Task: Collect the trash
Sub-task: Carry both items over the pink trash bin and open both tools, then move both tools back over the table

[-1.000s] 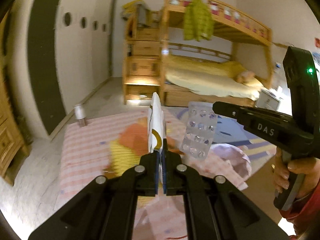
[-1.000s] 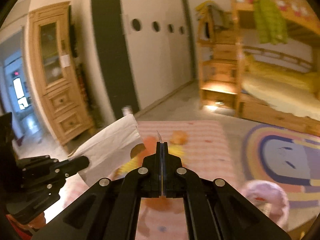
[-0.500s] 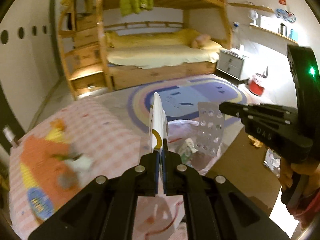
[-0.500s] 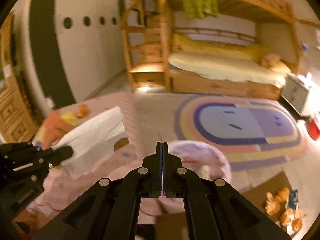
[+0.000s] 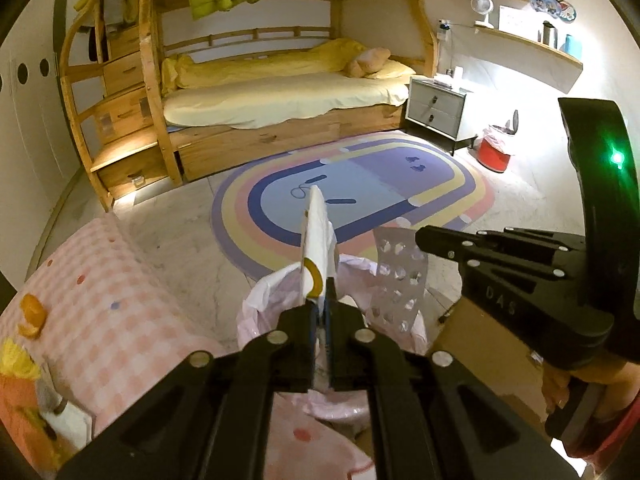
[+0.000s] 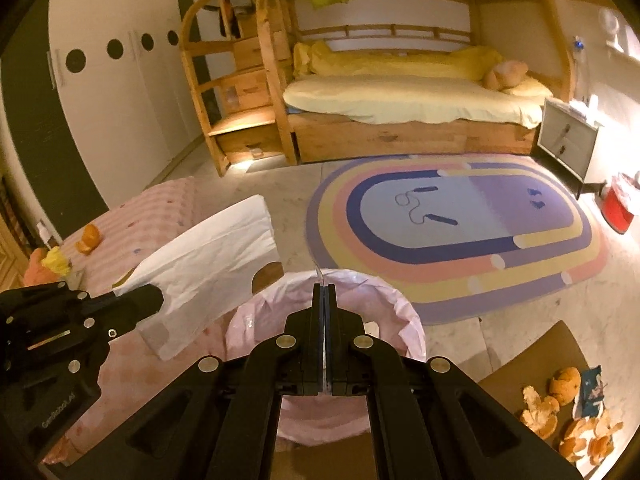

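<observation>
My left gripper (image 5: 320, 312) is shut on a white paper wrapper (image 5: 316, 240) with a brown and yellow mark, seen edge-on; it shows flat in the right wrist view (image 6: 208, 264). My right gripper (image 6: 324, 292) is shut on an empty silver pill blister sheet (image 5: 398, 276), seen edge-on as a thin strip in its own view. Both grippers hover over a bin lined with a pink bag (image 6: 392, 312), also in the left wrist view (image 5: 260, 312).
A pink checked cloth (image 5: 108, 288) holds orange peel (image 5: 32, 314) and other scraps at left. More orange peel (image 6: 560, 412) lies on a brown surface at lower right. A rainbow rug (image 6: 460, 224), bunk bed (image 6: 400, 96), nightstand (image 5: 438, 110) and red bin (image 5: 496, 152) lie beyond.
Both grippers swung right, away from the pink cloth, and now sit over the pink-lined bin, each still holding its item.
</observation>
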